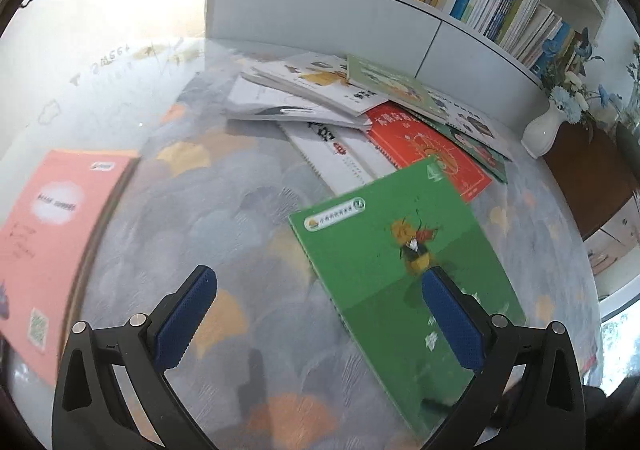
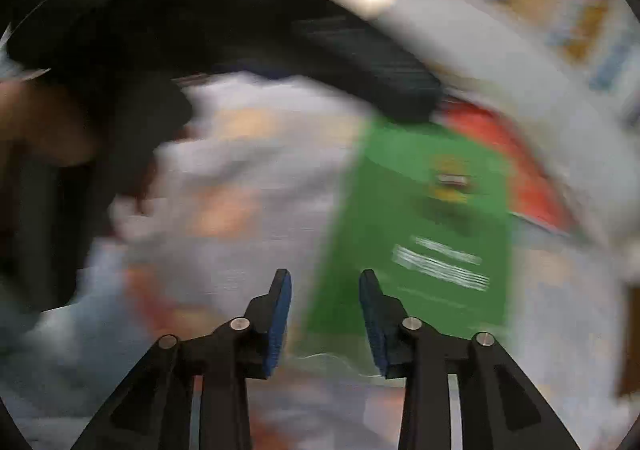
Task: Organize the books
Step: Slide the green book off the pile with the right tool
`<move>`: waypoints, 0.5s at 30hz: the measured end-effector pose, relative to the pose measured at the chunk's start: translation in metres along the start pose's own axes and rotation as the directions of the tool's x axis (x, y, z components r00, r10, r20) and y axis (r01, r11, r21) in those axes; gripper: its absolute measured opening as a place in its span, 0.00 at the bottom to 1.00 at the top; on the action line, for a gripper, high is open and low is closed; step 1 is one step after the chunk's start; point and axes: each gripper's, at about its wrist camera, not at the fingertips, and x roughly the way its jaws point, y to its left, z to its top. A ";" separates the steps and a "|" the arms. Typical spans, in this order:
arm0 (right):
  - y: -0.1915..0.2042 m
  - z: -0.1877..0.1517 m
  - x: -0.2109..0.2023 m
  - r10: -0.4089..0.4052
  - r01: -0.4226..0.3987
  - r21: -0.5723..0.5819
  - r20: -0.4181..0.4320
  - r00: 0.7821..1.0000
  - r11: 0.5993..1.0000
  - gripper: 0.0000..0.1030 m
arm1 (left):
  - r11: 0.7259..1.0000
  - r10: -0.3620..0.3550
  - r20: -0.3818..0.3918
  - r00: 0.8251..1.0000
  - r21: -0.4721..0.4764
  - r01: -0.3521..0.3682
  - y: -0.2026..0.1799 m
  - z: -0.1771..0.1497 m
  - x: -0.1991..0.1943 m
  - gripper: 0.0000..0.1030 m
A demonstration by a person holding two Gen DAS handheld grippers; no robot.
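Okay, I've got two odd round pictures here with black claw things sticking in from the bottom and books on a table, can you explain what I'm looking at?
Each claw is a hand-held two-finger gripper; a person carries one in each hand, with no robot arm. A wide-angle camera on each looks forward along its fingers, hence the round pictures.

The sharper picture is from the left gripper. Its blue-padded jaws are wide open and empty, above a table with a patterned tablecloth. On it lie a green book, a pink book, and a loose pile of books including a red one. Behind stand a bookshelf and a white vase.

The blurry picture is from the right gripper, also open, holding nothing, above the green book's edge.
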 end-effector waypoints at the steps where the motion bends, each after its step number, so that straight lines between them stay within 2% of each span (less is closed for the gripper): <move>1: 0.008 -0.001 0.001 -0.015 0.014 -0.033 -0.003 1.000 0.999 0.64 | 1.000 0.007 -0.001 1.000 -0.011 -0.007 0.003 -0.003 -0.003 1.00; 2: 0.013 -0.002 0.000 -0.041 0.041 -0.061 0.008 0.999 0.997 0.70 | 1.000 0.012 -0.002 1.000 -0.024 -0.012 0.008 -0.004 -0.005 1.00; 5: 0.007 -0.005 -0.015 -0.074 0.078 -0.053 0.079 0.994 0.996 0.71 | 0.996 0.020 -0.029 0.999 -0.086 -0.022 0.017 -0.013 -0.002 1.00; 7: -0.011 -0.010 -0.025 -0.096 0.097 0.001 0.117 0.988 0.995 0.78 | 0.996 0.015 -0.062 0.998 -0.092 -0.021 0.013 -0.020 0.005 1.00; 8: -0.024 -0.014 -0.028 -0.120 0.115 0.040 0.126 0.985 0.993 0.87 | 0.996 0.013 -0.066 0.998 -0.088 -0.019 0.010 -0.024 0.006 1.00; 9: -0.040 -0.019 -0.030 -0.147 0.137 0.090 0.122 0.982 0.986 0.92 | 0.997 0.008 -0.069 0.998 -0.082 -0.013 0.006 -0.027 0.008 1.00; 11: -0.075 -0.029 -0.025 -0.181 0.162 0.207 0.078 0.980 0.965 0.92 | 0.996 0.002 -0.086 0.996 -0.093 -0.010 -0.001 -0.032 0.014 1.00; 15: -0.134 -0.053 -0.010 -0.114 0.104 0.357 0.009 0.993 0.928 0.92 | 0.994 -0.045 -0.135 0.990 -0.102 0.031 -0.017 -0.037 0.029 1.00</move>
